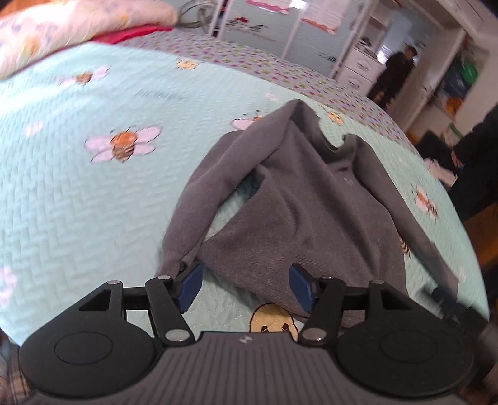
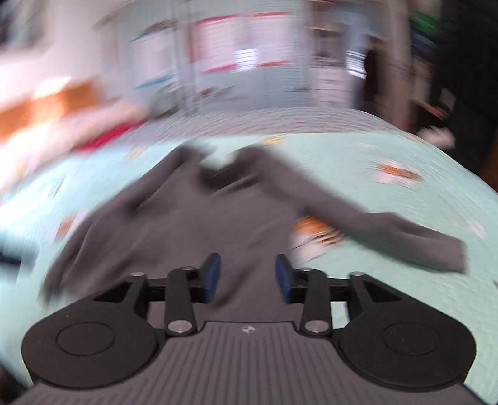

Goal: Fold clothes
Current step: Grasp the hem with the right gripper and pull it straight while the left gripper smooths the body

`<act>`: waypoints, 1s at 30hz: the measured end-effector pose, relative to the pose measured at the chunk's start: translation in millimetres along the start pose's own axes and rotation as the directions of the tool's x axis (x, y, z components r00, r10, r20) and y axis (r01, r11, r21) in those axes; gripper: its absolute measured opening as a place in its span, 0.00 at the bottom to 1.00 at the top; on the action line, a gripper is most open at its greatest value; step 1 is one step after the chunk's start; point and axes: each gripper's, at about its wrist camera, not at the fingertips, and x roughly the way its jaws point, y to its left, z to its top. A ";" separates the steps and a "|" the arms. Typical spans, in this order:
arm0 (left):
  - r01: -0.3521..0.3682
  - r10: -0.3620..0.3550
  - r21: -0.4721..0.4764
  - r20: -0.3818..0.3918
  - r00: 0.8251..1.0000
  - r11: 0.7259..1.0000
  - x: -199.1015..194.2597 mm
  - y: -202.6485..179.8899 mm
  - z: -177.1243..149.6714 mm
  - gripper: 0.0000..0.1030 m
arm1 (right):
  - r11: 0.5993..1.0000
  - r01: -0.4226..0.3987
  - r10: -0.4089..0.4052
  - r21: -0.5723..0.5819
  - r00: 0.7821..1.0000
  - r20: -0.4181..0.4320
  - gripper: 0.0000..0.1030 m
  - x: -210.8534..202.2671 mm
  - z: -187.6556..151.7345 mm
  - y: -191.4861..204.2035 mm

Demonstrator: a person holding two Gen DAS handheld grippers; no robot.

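Grey sweater [image 1: 298,199] lies on a mint quilt with bee print [image 1: 77,193], centre to lower right of the left wrist frame. One sleeve is folded down along the garment's left side, its cuff touching the left blue pad.

Left gripper [image 1: 246,288]: jaws spread wide, nothing pinched; sweater hem lies between and under the pads.

Surroundings, left wrist view: floral pillow [image 1: 62,28] upper left with a red cloth [image 1: 133,32] beneath it; white drawers [image 1: 361,67] upper right; a dark-clothed person [image 1: 395,74] standing in the doorway; a dark bar [image 1: 435,258] crosses the sweater's right edge at lower right.

Right wrist view is heavily motion-blurred. Right gripper [image 2: 248,277]: jaws apart, empty, over the sweater body [image 2: 186,218]. This view alone shows the other sleeve [image 2: 404,240] stretched out to the right across the quilt [image 2: 404,296]. Background detail unreadable here.
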 end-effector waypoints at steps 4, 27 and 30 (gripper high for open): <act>0.008 -0.009 -0.037 -0.023 1.000 0.999 15.4 20.2 -1.9 0.66 | 0.967 -0.040 0.031 -0.252 0.999 -0.039 0.48 9.0 -31.3 53.7; -0.017 0.075 -0.257 0.220 0.973 0.966 85.6 79.1 37.4 0.65 | 0.987 0.025 -0.036 -0.158 0.997 -0.068 0.06 28.7 -19.3 27.5; -0.025 0.073 -0.213 0.222 0.972 0.977 78.2 83.7 53.9 0.65 | 1.000 0.020 -0.020 -0.007 0.992 -0.125 0.07 29.1 -15.8 6.4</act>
